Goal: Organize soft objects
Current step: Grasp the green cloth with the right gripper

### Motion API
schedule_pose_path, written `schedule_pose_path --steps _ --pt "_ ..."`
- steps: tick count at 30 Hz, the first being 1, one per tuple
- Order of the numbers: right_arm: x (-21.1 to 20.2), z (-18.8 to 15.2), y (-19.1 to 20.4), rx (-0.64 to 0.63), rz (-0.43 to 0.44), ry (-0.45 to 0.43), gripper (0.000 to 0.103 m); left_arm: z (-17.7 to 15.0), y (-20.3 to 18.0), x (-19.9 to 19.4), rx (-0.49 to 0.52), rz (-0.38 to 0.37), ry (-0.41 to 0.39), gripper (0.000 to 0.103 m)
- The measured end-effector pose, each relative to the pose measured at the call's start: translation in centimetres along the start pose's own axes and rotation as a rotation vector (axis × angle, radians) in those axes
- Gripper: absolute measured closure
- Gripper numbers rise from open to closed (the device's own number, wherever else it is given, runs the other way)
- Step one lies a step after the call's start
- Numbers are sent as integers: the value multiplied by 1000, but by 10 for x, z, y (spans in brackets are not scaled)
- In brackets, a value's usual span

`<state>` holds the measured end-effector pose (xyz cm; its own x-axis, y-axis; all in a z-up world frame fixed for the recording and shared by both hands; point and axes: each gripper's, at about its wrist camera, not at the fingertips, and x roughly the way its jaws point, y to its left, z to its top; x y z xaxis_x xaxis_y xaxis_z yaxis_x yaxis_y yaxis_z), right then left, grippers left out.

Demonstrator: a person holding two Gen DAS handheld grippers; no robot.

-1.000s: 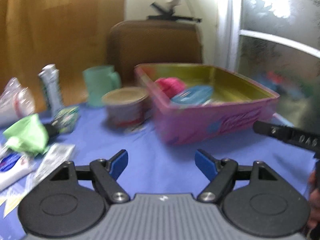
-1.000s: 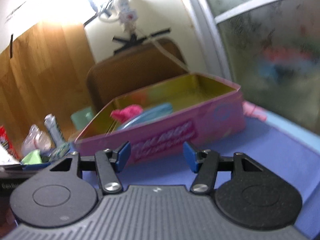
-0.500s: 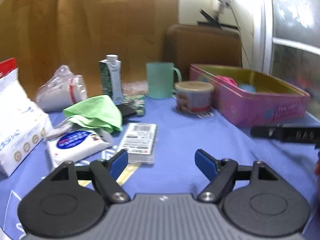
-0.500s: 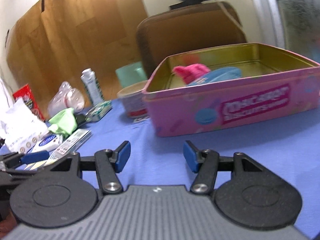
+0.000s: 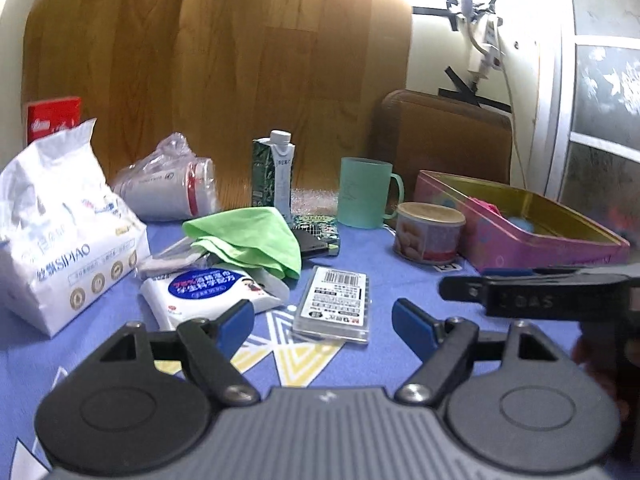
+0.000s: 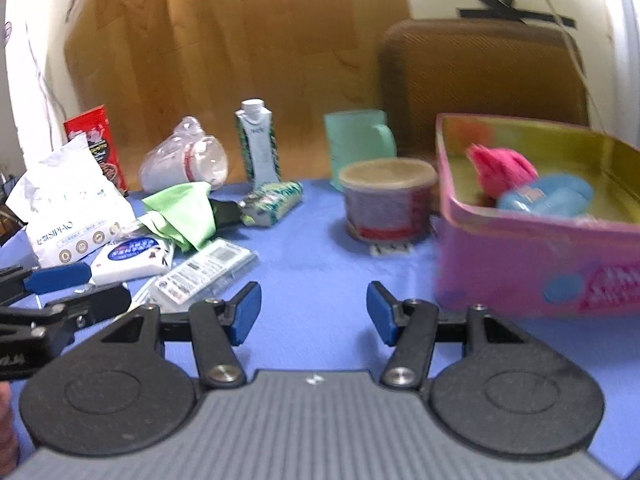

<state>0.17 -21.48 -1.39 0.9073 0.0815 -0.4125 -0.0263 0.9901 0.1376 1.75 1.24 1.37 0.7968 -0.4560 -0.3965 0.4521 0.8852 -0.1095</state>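
A green cloth (image 5: 248, 240) lies crumpled on the blue tablecloth, ahead and left of my left gripper (image 5: 324, 320), which is open and empty. It also shows in the right wrist view (image 6: 182, 210). A pink tin (image 6: 532, 272) at the right holds a pink soft item (image 6: 500, 168) and a blue one (image 6: 548, 196). The tin shows in the left view (image 5: 500, 240) too. My right gripper (image 6: 314, 312) is open and empty, low over the cloth in front of the tin.
A wet-wipes pack (image 5: 208, 292), a white tissue bag (image 5: 60, 240), a flat barcode box (image 5: 334, 304), a round can (image 5: 428, 232), a green mug (image 5: 364, 192), a carton (image 5: 276, 172) and a bagged cup (image 5: 168, 188) crowd the table. A brown chair (image 5: 444, 132) stands behind.
Both grippers have swung left, away from the pink tin, and the clutter with the green cloth has come into view. Both stay open.
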Motion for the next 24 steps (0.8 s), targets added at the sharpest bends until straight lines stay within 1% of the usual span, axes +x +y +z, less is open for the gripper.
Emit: schedule_pose_path --steps 4,8,11,13,15,19,21,22,23,24 --pt "17 10 8 -56 43 -10 42 0 1 0 -11 -24 -6 24" --pt "33 24 17 -135 79 -40 42 -1 2 -1 -22 -38 -15 24" --pt "46 40 18 -129 149 -52 42 -1 8 -5 -58 -45 -40 24" --pt "57 51 22 -122 221 -41 42 -1 13 -8 -91 -46 -61 24" --pt "71 58 31 -134 274 -22 42 -2 20 -12 -127 -42 -83 24" --pt "102 65 57 -177 313 17 42 -1 28 -13 -177 -37 -91 24" --pt "116 66 68 -204 332 38 43 -1 29 -13 -181 -38 -92 24" --pt "124 65 74 -221 343 53 44 0 29 -12 -178 -40 -90 24" --pt "130 64 77 -239 356 69 48 0 28 -12 -173 -41 -88 24" --pt "136 62 80 -263 363 82 66 0 26 -12 -168 -41 -88 24"
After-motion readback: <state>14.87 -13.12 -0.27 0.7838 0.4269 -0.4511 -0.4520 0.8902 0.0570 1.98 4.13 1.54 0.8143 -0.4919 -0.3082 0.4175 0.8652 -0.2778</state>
